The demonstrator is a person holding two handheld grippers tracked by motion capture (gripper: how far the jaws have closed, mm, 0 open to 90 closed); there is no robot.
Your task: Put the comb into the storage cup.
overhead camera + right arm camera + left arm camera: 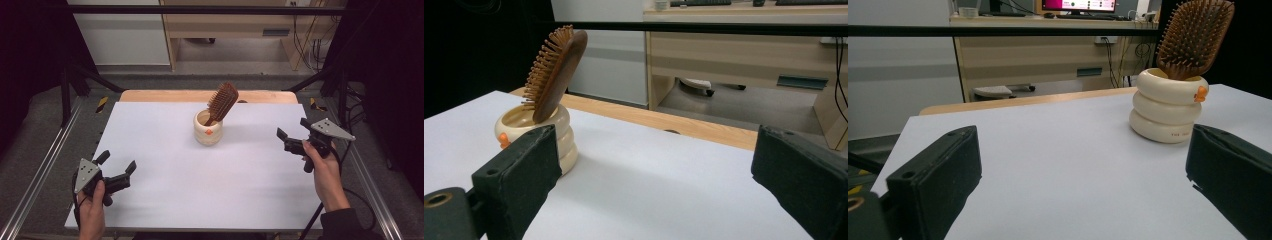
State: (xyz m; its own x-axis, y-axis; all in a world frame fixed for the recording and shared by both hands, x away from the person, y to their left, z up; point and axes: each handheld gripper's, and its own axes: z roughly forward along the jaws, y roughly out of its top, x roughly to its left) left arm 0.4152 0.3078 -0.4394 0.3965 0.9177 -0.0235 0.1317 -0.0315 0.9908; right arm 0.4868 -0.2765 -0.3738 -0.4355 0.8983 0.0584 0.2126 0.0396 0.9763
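Left claw (119, 162) is hovering wide and empty at the near left of the table (165, 200), right claw (292, 131) gaping wide at the right. Farther back, mid-table, the cream ringed cup (208, 130) is holding a wooden hairbrush (222, 102), leaning bristles-up; its small red lettering is staying unreadable.

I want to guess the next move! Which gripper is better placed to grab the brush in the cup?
Probably the right gripper: open, raised, and nearer the brush, which leans toward its side of the cup. The left gripper sits farther back at the near edge.
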